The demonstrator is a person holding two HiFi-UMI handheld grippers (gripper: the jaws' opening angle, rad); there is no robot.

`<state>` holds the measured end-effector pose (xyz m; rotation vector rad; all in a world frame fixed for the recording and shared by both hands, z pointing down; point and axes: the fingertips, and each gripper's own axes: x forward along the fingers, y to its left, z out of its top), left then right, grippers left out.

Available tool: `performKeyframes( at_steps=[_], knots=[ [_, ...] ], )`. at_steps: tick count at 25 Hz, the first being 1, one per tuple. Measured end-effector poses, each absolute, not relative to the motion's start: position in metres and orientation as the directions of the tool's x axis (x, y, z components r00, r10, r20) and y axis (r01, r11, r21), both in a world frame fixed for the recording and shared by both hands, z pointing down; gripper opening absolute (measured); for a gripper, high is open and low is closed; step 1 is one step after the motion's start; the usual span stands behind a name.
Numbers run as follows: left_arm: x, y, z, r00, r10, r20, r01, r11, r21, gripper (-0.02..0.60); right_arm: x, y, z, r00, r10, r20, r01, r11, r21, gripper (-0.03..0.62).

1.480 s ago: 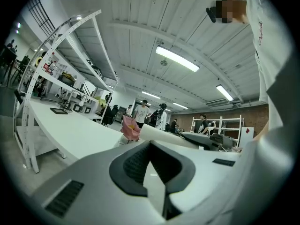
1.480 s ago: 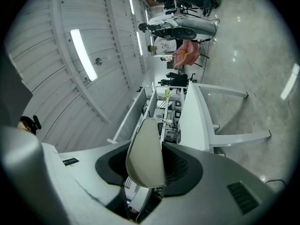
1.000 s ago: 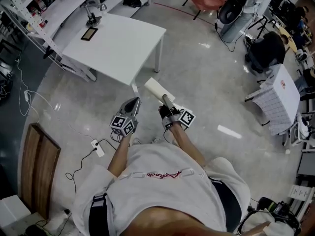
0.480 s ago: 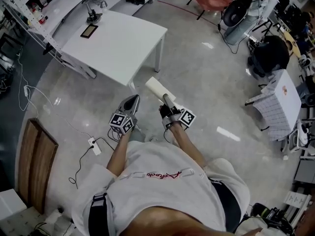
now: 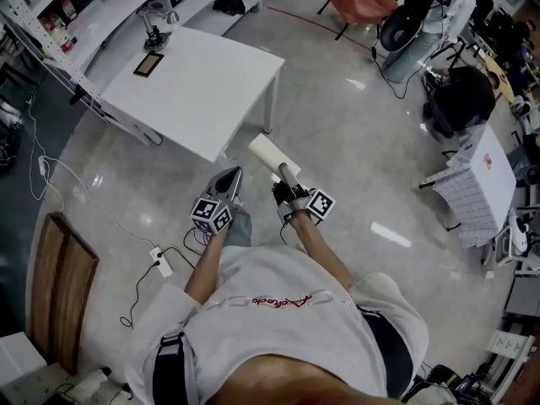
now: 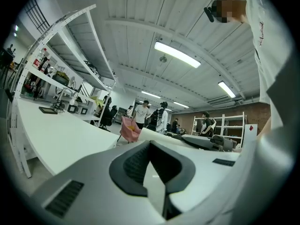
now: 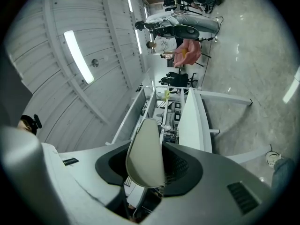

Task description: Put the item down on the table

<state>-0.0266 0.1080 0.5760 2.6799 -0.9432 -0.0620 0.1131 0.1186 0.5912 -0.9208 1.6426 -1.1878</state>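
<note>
White roll [image 5: 268, 152] in right tongs [image 5: 285, 174], right forearm [image 5: 319, 250] outstretched ahead

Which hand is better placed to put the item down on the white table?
Right. The right gripper holds the white cylinder, which points toward the white table ahead. The left gripper holds nothing.

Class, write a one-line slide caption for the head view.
A person near the white table holds a white roll in the right gripper; the left gripper is empty.
</note>
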Motion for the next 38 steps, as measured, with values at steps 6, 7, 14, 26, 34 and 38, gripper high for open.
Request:
performKeyframes(
  at_steps=[6, 7, 14, 26, 34, 38],
  knots=[
    [-0.025, 0.083, 0.579, 0.789, -0.612, 0.054, -0.597, -0.741, 0.308, 0.011, 0.116, 0.095, 0.595, -0.332, -0.918, -0.219, -0.084, 0.26, -0.962, 0.186],
    [-0.024, 0.078, 0.578, 0.79, -0.61, 0.053, -0.594, -0.743, 0.308, 0.011, 0.117, 0.09, 0.595, -0.33, -0.919, -0.215, -0.089, 0.257, -0.962, 0.187],
    [-0.027, 0.036, 0.576, 0.8, -0.598, 0.049, -0.583, -0.755, 0.3, 0.011, 0.114, 0.053, 0.595, -0.31, -0.927, -0.213, -0.086, 0.25, -0.964, 0.186],
    [-0.06, -0.059, 0.553, 0.81, -0.586, 0.023, -0.567, -0.773, 0.283, 0.011, 0.093, -0.037, 0.576, -0.291, -0.933, -0.21, -0.114, 0.252, -0.961, 0.187],
    [-0.08, -0.111, 0.553, 0.813, -0.581, 0.023, -0.559, -0.771, 0.306, 0.011, 0.078, -0.089, 0.568, -0.274, -0.939, -0.209, -0.132, 0.252, -0.959, 0.186],
    [-0.087, -0.14, 0.553, 0.816, -0.578, 0.016, -0.553, -0.773, 0.312, 0.011, 0.073, -0.114, 0.567, -0.257, -0.943, -0.21, -0.124, 0.248, -0.961, 0.187]
  ],
)
